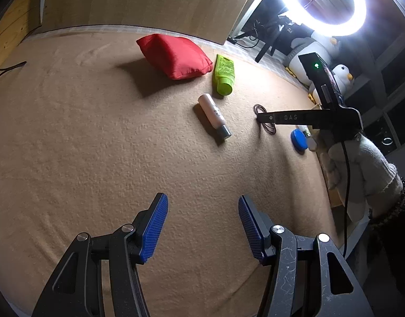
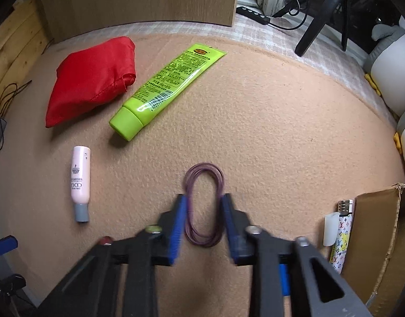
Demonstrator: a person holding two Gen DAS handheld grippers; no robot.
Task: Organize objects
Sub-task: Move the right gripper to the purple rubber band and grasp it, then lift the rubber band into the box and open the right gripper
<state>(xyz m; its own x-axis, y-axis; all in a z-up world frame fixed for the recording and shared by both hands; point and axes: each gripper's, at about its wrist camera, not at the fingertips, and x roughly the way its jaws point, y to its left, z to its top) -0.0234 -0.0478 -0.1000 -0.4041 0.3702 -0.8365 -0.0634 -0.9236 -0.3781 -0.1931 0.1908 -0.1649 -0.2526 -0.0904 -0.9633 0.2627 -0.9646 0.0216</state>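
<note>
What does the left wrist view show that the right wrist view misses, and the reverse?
Only the left wrist view shows the ring light, the blue lid, the gloved hand and the open left gripper.

Only the right wrist view shows the cardboard box and the patterned lighter.

Both show the red pouch, green tube, pink bottle, and the right gripper straddling the purple hair ties.

Blur and cut-offs around the right gripper

The right gripper (image 2: pixel 203 206) is motion-blurred; its fingers hide part of the purple band loop (image 2: pixel 204 174); the cardboard box (image 2: pixel 376 227) runs off frame.
</note>
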